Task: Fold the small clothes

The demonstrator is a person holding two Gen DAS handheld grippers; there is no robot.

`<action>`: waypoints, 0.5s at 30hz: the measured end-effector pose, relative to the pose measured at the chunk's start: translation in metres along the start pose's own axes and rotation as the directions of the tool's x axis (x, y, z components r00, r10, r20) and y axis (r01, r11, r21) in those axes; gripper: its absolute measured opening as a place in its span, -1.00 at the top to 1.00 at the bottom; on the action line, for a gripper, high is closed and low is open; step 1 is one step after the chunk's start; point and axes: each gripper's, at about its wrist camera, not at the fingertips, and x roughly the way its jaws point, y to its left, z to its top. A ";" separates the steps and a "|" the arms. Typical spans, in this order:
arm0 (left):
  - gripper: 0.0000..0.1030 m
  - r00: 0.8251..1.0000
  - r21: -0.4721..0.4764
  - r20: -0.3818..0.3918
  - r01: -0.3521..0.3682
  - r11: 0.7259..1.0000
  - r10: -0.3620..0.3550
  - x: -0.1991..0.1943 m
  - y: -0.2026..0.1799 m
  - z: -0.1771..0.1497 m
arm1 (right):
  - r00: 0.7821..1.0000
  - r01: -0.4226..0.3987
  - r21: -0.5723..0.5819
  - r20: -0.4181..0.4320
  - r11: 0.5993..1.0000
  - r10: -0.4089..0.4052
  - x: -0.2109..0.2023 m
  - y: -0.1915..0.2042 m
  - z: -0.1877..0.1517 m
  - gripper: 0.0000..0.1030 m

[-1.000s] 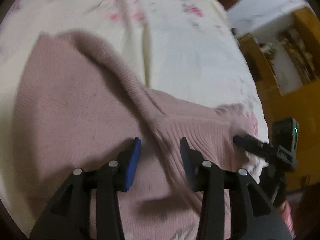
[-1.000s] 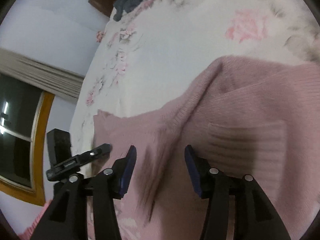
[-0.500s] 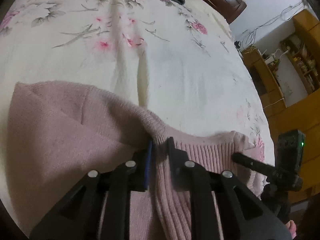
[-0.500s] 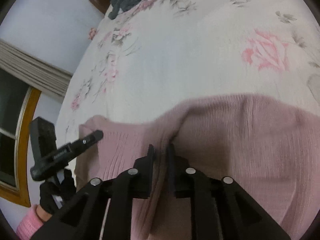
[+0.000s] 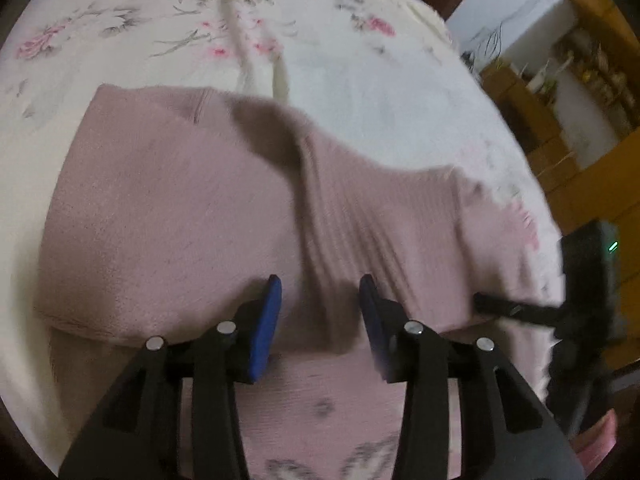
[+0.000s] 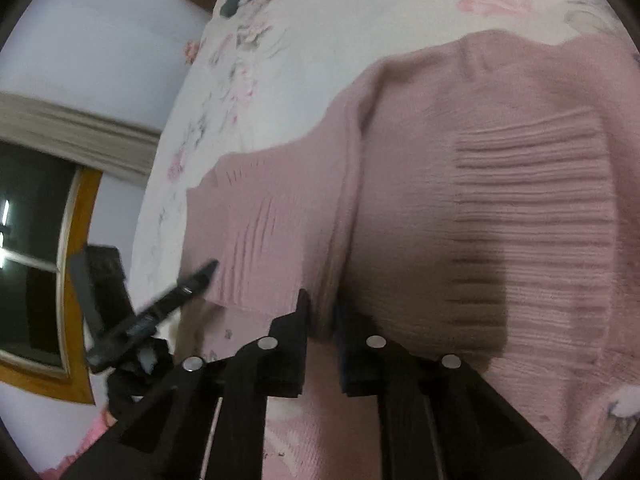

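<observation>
Underneath, a floral bedsheet (image 5: 360, 92) carries the pink sweater (image 5: 180, 208); left fingers (image 5: 266, 320) spread, right fingers (image 6: 298, 340) pinching knit.

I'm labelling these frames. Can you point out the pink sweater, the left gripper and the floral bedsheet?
pink sweater (image 5: 180, 220): left wrist view, flat knit body.
left gripper (image 5: 320, 312): left wrist view, midway between its blue fingertips.
floral bedsheet (image 5: 380, 92): left wrist view, bare patch beyond the sweater.

The left gripper (image 5: 318, 304) hangs just above the pink sweater (image 5: 180, 216), its blue-padded jaws spread apart with nothing between them. The sweater lies on the floral bedsheet (image 5: 360, 92), with a raised fold through its middle. At the right edge, the other gripper (image 5: 520, 312) reaches toward the sweater's ribbed part.
</observation>
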 end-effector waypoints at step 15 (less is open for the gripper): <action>-0.03 0.998 0.065 0.029 -0.060 0.996 0.059 -0.081 0.001 -0.052 | 0.989 0.108 -0.148 0.114 0.983 -0.092 -0.066 0.034 -0.084 0.21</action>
